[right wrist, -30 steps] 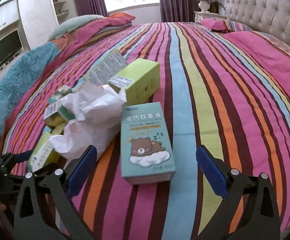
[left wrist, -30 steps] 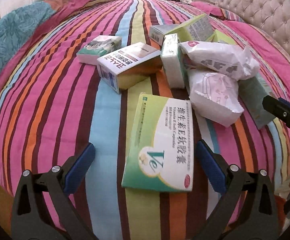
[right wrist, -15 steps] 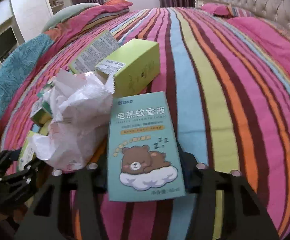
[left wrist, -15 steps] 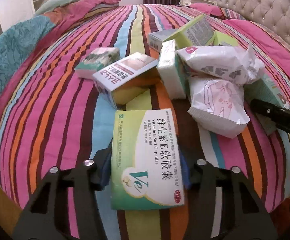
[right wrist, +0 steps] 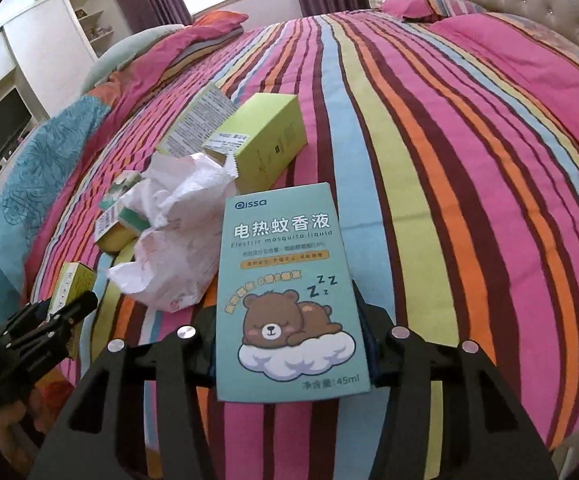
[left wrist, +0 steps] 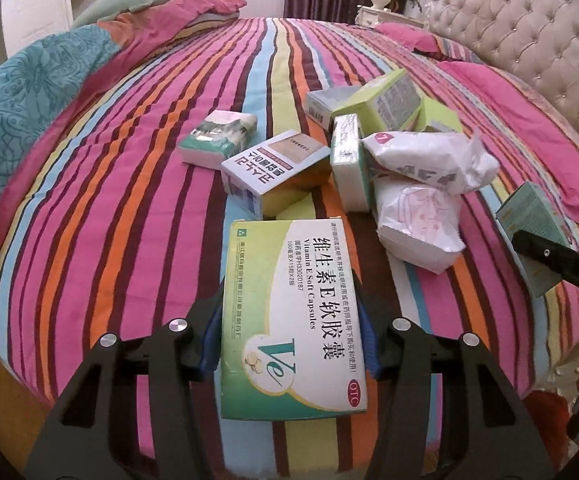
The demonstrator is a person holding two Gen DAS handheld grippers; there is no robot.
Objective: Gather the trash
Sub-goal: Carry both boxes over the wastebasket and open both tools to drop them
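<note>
Left wrist: left claw point(left wrist: 289, 344) clamped on vitamin E box point(left wrist: 289, 312); right wrist: right claw point(right wrist: 289, 344) gripping mosquito liquid box point(right wrist: 285, 284) over striped bed point(right wrist: 449, 160).

Green-and-white carton point(left wrist: 289, 316): "Vitamin E Soft Capsules", "Ve", "OTC", "H33020187".
Teal carton point(right wrist: 289, 292): "aissa", "Electric mosquito liquid", "45ml", "ZZZ".

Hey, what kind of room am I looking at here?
A bedroom, most likely: a bed under a striped quilt, a tufted headboard behind pink pillows, and a TV set in white cabinets.
</note>
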